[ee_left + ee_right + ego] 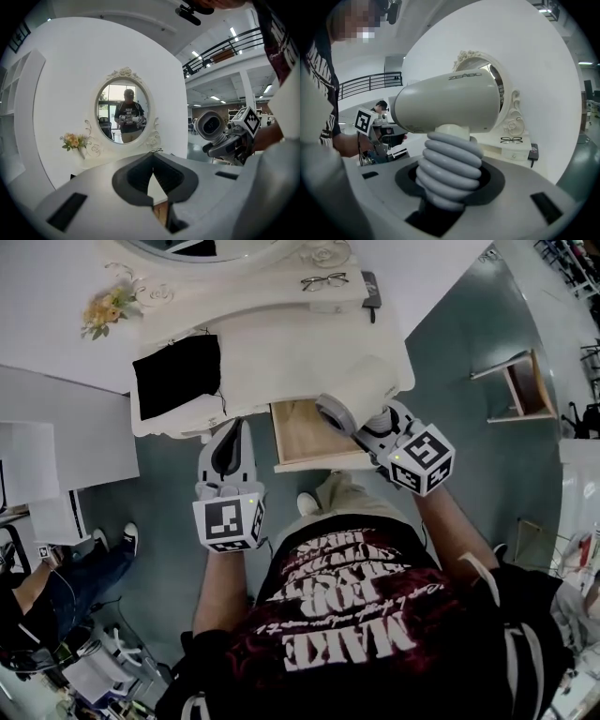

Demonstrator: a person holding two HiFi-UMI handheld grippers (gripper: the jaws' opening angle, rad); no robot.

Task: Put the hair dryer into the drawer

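Note:
A cream hair dryer [361, 390] with a ribbed grey handle [449, 173] is held over the right end of the open wooden drawer [302, 439] under the white dressing table [291, 343]. My right gripper [373, 426] is shut on that handle [450, 187], and the dryer's barrel [450, 105] lies crosswise above the jaws. In the left gripper view the dryer [211, 126] shows at the right with its round end facing the camera. My left gripper [230, 435] hovers left of the drawer, at the table's front edge. Its jaws [152, 161] meet at the tips with nothing between them.
A black cloth [178, 376] lies on the tabletop's left. Glasses [324, 281] and a dark phone [371, 289] rest near the oval mirror [123, 110], with flowers [108, 307] at its left. A wooden stool [525, 385] stands on the right, and a seated person [56, 577] is on the left.

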